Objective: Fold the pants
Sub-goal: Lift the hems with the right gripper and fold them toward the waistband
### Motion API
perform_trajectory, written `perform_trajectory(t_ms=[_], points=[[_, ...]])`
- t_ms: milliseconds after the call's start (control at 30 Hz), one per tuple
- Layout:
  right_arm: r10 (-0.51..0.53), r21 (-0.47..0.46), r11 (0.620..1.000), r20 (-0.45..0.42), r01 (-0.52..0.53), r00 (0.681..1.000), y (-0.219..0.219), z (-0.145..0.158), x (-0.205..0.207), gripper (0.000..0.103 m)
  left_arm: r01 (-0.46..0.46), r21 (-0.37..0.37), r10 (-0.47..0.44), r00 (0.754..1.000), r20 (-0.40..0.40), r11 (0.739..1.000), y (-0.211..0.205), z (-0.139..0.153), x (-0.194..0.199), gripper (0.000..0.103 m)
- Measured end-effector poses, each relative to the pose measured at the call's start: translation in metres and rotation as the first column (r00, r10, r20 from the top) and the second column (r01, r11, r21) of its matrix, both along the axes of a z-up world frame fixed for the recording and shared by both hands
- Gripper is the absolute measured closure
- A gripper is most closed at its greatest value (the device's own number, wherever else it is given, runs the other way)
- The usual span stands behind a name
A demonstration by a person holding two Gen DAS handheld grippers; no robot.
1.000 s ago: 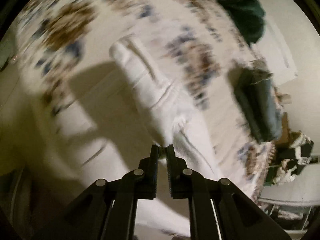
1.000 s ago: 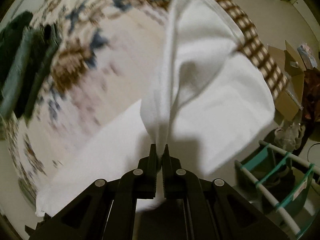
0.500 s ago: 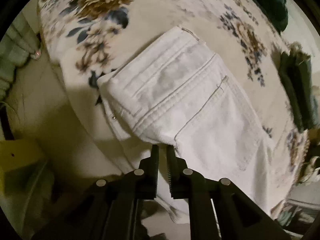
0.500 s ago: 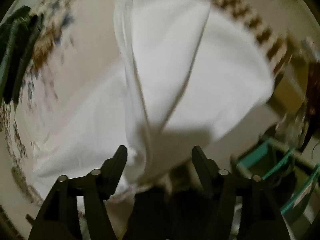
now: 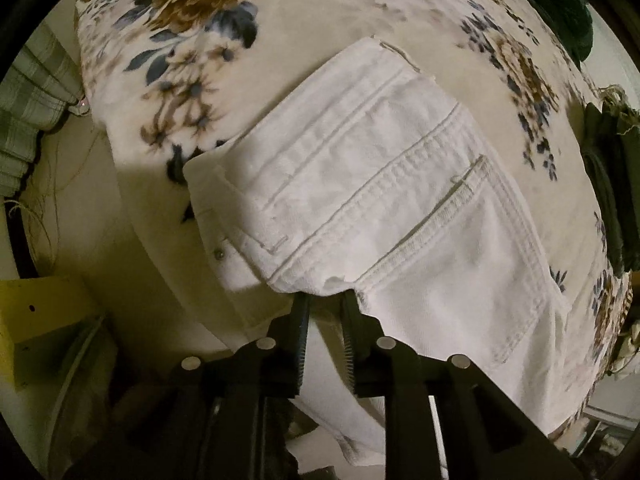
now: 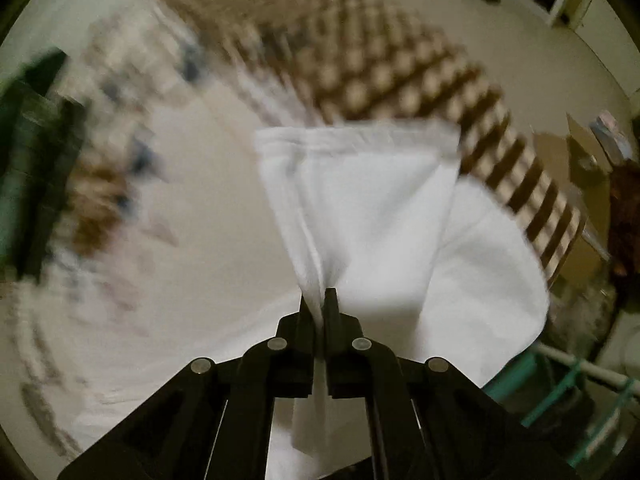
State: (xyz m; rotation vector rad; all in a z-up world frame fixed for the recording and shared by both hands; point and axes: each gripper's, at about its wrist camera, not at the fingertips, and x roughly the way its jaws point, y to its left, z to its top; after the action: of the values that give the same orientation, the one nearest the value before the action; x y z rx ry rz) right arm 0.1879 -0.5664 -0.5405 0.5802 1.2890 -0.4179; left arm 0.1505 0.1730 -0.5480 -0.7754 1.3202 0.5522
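The left gripper stands slightly parted at the seat edge of the white jeans; whether it pinches cloth I cannot tell. Its waistband lies ahead on the floral blanket. The right gripper is clenched on the leg hem, lifted ahead. Carry that hem evenly toward the waistband, edges aligned. The denim looks stiff, seamed, clean.
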Motion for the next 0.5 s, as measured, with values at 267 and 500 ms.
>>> perform_trajectory(t_ms=[267, 500], points=[[-0.166, 0.134, 0.981, 0.192, 0.141, 0.967, -0.074, 0.025, -0.076, 0.099, -0.017, 0.014, 0.017, 0.999, 0.029, 1.000, -0.007, 0.002, -0.013, 0.037], [-0.284, 0.246, 0.925, -0.061, 0.290, 0.957, -0.097, -0.074, -0.140, 0.077, -0.040, -0.004, 0.040, 0.998, 0.054, 0.999, 0.007, 0.003, -0.040, 0.026]])
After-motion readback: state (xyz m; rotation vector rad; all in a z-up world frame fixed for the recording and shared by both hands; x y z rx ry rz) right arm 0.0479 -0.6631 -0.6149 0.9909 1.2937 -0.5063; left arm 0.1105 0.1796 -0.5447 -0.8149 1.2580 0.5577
